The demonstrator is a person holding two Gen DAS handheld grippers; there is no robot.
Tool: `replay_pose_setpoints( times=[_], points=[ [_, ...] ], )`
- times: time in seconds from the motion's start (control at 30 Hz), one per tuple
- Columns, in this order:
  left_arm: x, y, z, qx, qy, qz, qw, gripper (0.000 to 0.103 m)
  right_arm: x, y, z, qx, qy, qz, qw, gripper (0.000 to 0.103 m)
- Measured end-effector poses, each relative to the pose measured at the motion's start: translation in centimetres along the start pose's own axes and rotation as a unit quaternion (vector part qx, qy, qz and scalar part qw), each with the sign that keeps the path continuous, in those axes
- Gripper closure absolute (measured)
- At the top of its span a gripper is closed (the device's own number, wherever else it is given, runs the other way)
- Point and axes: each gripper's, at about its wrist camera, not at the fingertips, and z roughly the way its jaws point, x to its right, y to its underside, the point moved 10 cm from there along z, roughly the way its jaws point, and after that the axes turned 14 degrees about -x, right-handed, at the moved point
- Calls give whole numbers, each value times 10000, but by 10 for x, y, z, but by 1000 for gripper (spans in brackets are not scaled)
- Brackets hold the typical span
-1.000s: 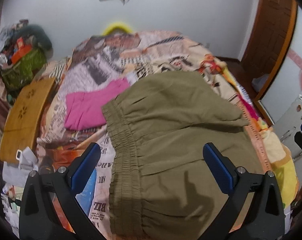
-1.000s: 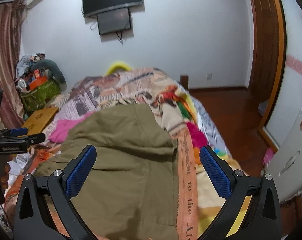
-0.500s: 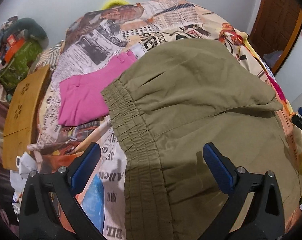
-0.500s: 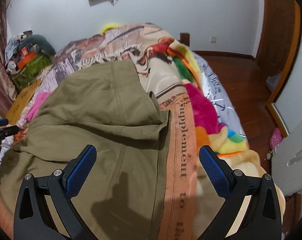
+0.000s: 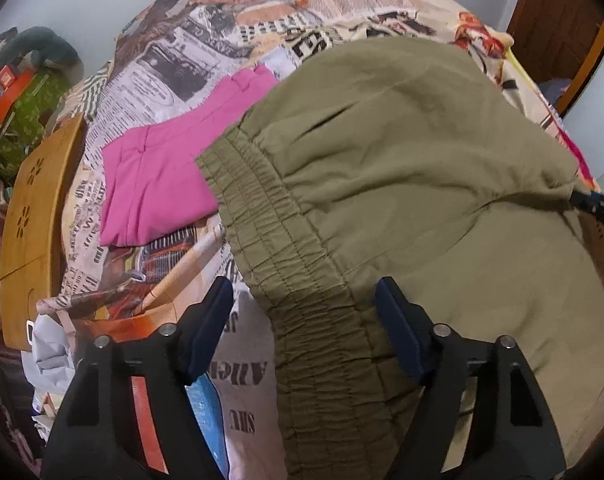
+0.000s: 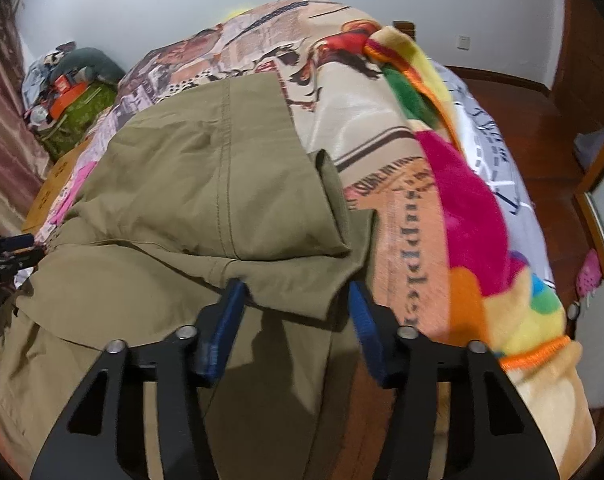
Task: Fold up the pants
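Olive cotton pants (image 5: 402,168), ruched elastic waistband (image 5: 278,248)

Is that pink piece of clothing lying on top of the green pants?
No, the pink garment lies flat on the newspaper-print bedspread beside the olive pants, next to their elastic waistband.
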Motion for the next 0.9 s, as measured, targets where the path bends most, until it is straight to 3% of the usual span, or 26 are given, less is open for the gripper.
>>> replay_pose_setpoints(
  times=[0.2, 0.33, 0.43, 0.67, 0.9],
  points=[
    [-2, -1, 7, 95, -58, 58, 9999, 31, 7, -14, -4, 364, -12, 166, 9992, 78],
    [-3, -1, 11, 153, -140, 107, 9997, 30, 9, -19, 0, 370, -60, 196, 9991, 81],
    [-7, -2, 13, 212, -130, 55, 9997, 30, 8, -21, 7, 313, 140, 103, 9994, 83],
    [-13, -1, 19, 193, 128, -122, 9997, 25, 11, -25, 16, 189, 354, 104, 9991, 84],
    [-14, 3, -2, 296, -136, -103, 9994, 26, 4, -20, 1, 22, 610, -117, 9981, 82]
  ],
)
